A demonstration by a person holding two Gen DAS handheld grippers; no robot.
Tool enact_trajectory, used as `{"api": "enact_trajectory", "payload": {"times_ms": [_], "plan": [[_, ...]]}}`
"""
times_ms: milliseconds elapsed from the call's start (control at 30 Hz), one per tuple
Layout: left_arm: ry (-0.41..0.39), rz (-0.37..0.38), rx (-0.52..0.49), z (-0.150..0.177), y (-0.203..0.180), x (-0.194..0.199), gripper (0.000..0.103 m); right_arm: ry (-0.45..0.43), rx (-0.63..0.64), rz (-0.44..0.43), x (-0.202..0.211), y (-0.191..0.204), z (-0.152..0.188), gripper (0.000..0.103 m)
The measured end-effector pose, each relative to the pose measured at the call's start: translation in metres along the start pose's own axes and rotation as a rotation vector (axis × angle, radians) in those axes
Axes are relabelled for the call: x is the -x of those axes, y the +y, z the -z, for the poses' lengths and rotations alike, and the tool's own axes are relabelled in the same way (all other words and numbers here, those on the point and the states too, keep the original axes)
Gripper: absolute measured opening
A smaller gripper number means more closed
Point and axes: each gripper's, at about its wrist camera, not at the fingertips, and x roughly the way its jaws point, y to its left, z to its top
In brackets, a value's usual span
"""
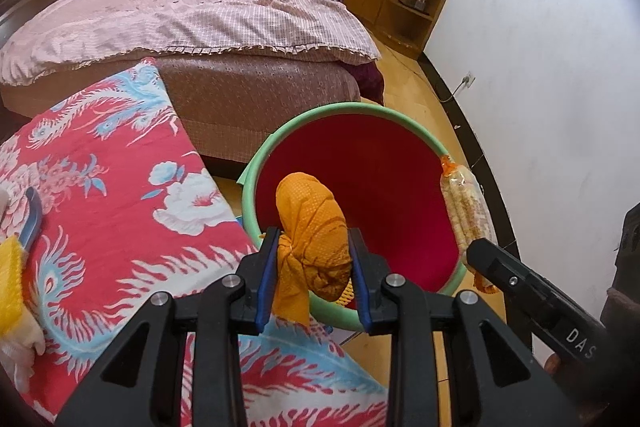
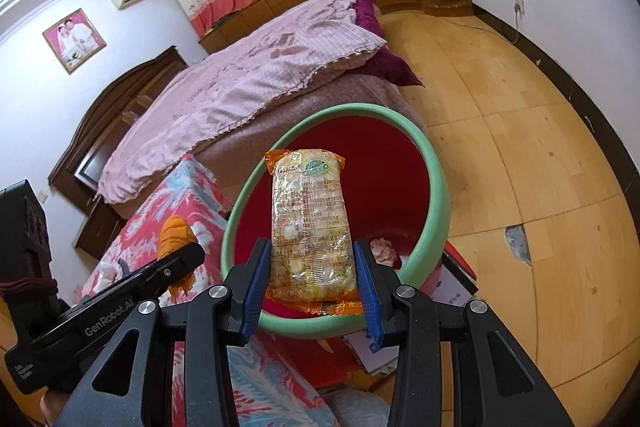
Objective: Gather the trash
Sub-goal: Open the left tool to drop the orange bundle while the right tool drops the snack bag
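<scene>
Both tongs loaded, both poised at the bin point(image 1: 352, 115).

Left tongs point(image 1: 314, 259): clenched on an orange cloth wad point(image 1: 312, 223), blue pads pressed to its sides. Wad sits lower centre of the left view, over the near rim of the bin, top half against the red interior. A loose tail hangs below the grip, outside the rim.

Right tongs point(image 2: 312, 263): clenched on a snack packet point(image 2: 308, 223), clear film with orange ends. Packet stands upright between the pads, centre of the right view, its lower end at the near rim, the rest over the red well. In the left view the same packet shows at right, at the bin's right rim.

Bin: green rim, red inside, lower centre of both views, standing beside the floral cloth point(image 1: 100, 187). Something pinkish already lies at the bottom point(image 2: 384, 251).

Risks, as judged:
- Wad is barely past the rim. Let go here, and the hanging tail could catch the rim and drag the wad out onto the floor or cloth.
- Packet film looks slick and light; released at the rim it may slide down outside.
- Tongs are near each other over one opening; simultaneous moves could knock them together.
</scene>
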Motion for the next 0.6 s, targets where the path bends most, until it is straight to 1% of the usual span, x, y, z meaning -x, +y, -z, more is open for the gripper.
{"api": "enact_trajectory", "payload": {"times_ms": [133, 300, 333, 600], "plan": [[0.007, -0.003, -0.004, -0.002, -0.001, -0.008, 0.033, 0.006, -0.008, 0.006, -0.004, -0.004, -0.001, 0.043], [0.011, -0.013, 0.006, -0.003, 0.001, -0.011, 0.039, 0.007, -0.016, 0.012, -0.007, -0.007, -0.003, 0.043], [0.012, -0.014, 0.009, -0.003, 0.001, -0.012, 0.043, 0.007, -0.017, 0.013, -0.007, -0.009, -0.003, 0.043], [0.008, -0.002, 0.029, -0.003, 0.005, -0.01, 0.049, 0.013, -0.027, 0.021, -0.012, -0.012, -0.004, 0.043]]}}
